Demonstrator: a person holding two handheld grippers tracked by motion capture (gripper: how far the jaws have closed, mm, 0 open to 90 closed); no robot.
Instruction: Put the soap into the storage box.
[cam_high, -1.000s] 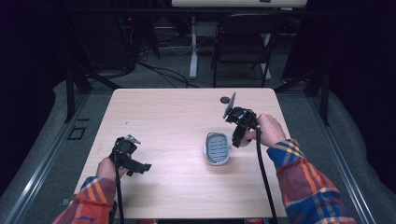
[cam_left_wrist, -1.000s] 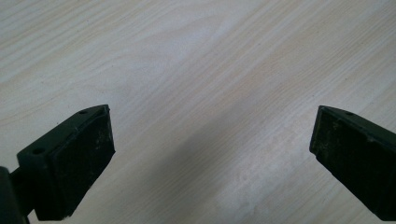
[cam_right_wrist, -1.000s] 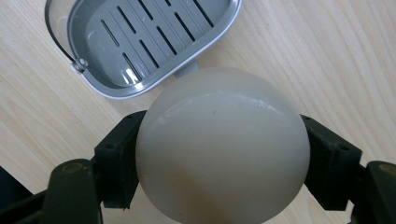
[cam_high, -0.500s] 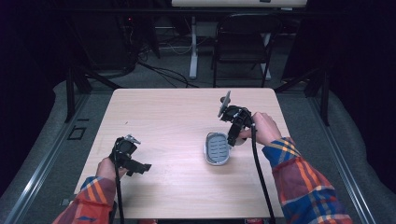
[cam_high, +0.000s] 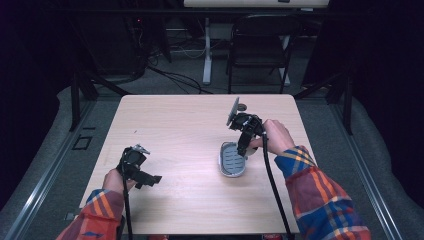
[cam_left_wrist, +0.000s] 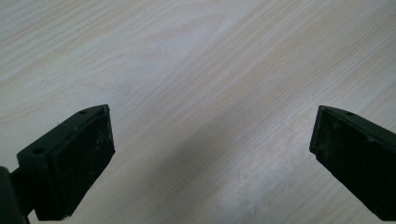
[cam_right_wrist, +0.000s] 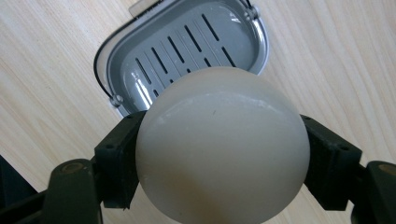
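Note:
A grey slotted soap dish lies on the wooden table, right of centre. My right gripper hangs just above the dish's far right end, tilted down, shut on a smooth white rounded bar. In the right gripper view the bar bulges out between the two jaws and hides the near part of the soap dish below it. Near the front left of the table, my left gripper rests low and points right. Its jaws stand wide apart in the left gripper view, with bare wood between the left gripper tips.
A small dark round object sits near the table's far edge, behind the right gripper. A black chair and cables stand on the floor beyond the table. Bare wood stretches between the two grippers.
The right gripper has carried the white bar leftwards and now hangs over the dish's end. The left gripper has stayed where it was.

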